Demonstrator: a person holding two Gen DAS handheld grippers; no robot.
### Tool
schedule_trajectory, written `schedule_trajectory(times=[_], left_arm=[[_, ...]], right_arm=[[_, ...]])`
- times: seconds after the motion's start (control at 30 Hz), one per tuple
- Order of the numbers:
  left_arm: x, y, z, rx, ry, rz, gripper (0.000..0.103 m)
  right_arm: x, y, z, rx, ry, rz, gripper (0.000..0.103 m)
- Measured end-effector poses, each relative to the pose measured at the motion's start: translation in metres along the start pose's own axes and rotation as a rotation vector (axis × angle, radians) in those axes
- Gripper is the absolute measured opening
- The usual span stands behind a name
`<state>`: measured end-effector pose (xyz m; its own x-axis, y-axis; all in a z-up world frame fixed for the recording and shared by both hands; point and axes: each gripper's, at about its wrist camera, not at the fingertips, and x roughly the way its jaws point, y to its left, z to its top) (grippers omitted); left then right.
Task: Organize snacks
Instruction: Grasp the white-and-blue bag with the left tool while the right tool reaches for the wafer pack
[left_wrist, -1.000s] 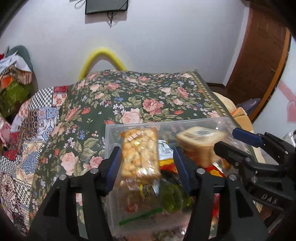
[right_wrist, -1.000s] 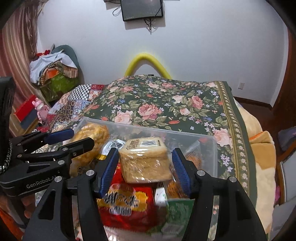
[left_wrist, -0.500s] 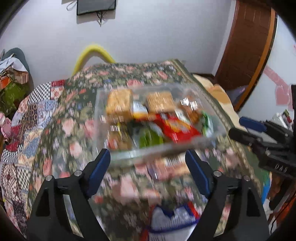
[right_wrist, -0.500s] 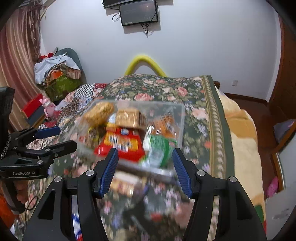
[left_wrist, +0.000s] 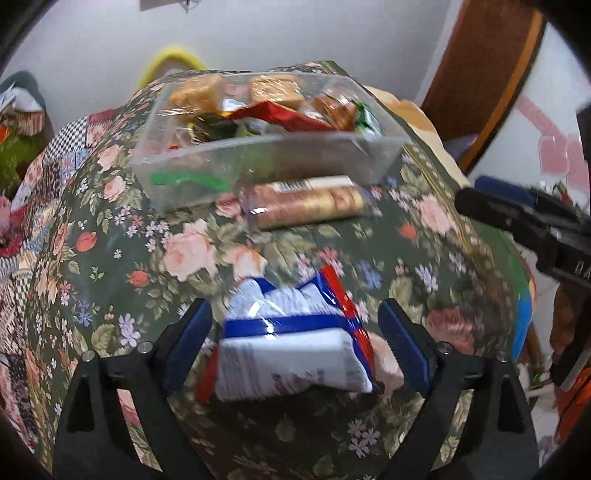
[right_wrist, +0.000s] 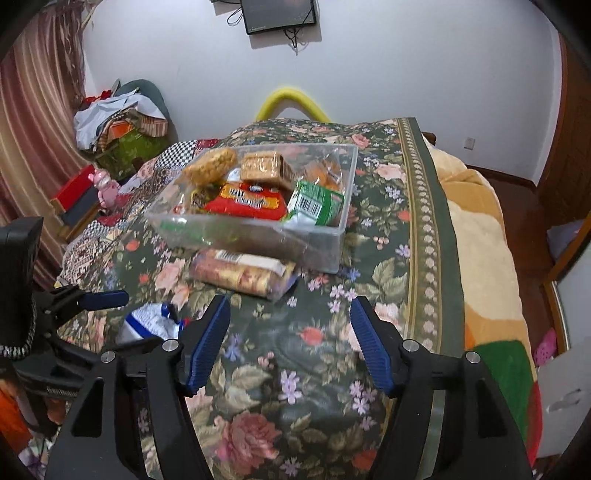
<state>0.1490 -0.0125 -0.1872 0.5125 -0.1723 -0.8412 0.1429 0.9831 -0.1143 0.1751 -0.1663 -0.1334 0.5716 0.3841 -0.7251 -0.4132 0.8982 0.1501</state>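
Snack box (right_wrist: 334, 236) sits on my bed (right_wrist: 424, 206) — biscuit roll (right_wrist: 242, 271) just in front of it, chip bag (left_wrist: 291, 343) nearer me, between my left gripper's (left_wrist: 295, 341) fingers.

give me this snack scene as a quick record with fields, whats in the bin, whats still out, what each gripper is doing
surface: floral bedspread
bin: clear plastic bin, full of snack packs
on top in bin: red pack, green pack
still out: cookie sleeve touching the bin's front wall; white and blue bag
left gripper: open, fingers either side of the white and blue bag, not gripping
right gripper: open, empty, pointing toward the cookie sleeve
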Motion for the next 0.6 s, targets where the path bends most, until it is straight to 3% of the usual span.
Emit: schedule_trajectory(times=[0.13,0.23,0.47,0.6], left_arm=[[0.011,-0.005,-0.011,0.036,0.023,0.035,0.096],[0.019,0.004,-0.019,0.013,0.042,0.028,0.097],[0.019,0.040,-0.020,-0.061,0.008,0.022,0.099],[0.020,0.057,-0.019,-0.095,-0.022,0.035,0.090]], right_arm=[[0.004,0.003,-0.007,-0.012,0.017,0.005,0.069],[0.011,0.008,-0.009,-0.029,0.031,0.009,0.069],[0.044,0.021,0.003,-0.074,0.064,0.024,0.070],[0.068,0.024,0.014,-0.074,0.090,0.038,0.070]])
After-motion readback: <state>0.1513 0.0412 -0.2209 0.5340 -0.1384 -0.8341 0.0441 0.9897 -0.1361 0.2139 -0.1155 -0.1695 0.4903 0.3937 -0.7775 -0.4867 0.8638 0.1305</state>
